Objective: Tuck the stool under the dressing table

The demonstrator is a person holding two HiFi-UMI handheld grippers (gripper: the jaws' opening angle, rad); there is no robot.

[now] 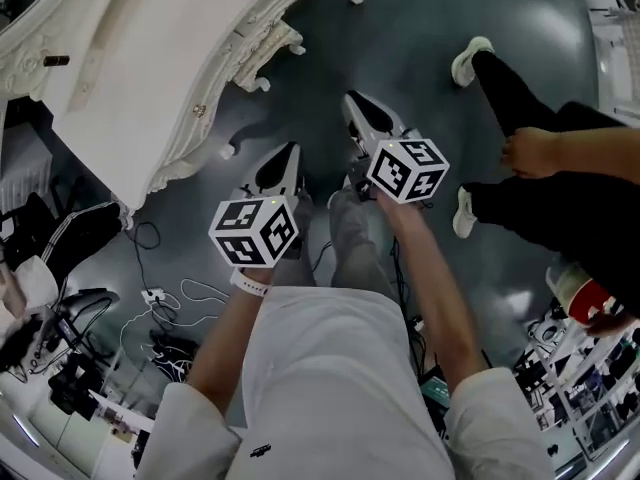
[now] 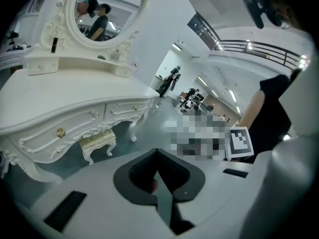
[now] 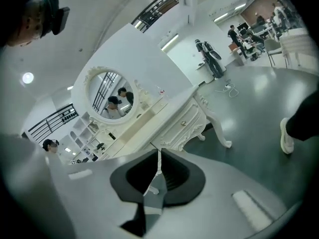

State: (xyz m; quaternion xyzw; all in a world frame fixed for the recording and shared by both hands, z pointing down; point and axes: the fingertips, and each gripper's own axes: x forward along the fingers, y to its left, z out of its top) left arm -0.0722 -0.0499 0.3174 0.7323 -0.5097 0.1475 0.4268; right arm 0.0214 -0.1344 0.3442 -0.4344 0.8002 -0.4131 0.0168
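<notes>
White, scroll-carved dressing table [image 2: 75,108] w/ oval mirror [image 2: 107,11] & a round gold knob [image 2: 60,132] stands on the glossy grey-green floor [image 2: 147,133]. The small stool [image 2: 97,141], w/ pale gold textured top on curvy white legs, sits beneath the tabletop betw. the table's legs. My left claw [image 2: 157,156] & right claw [image 3: 158,153] are both closed, dark jaws tip to tip, nothing held.

stool [image 2: 97,141]: far side hidden under table | table [image 1: 130,78]: cut by head view's top and left edges | bystander [image 1: 560,183]: cut at right edge | mirror [image 2: 114,14]: top cut, reflected figures tiny
</notes>
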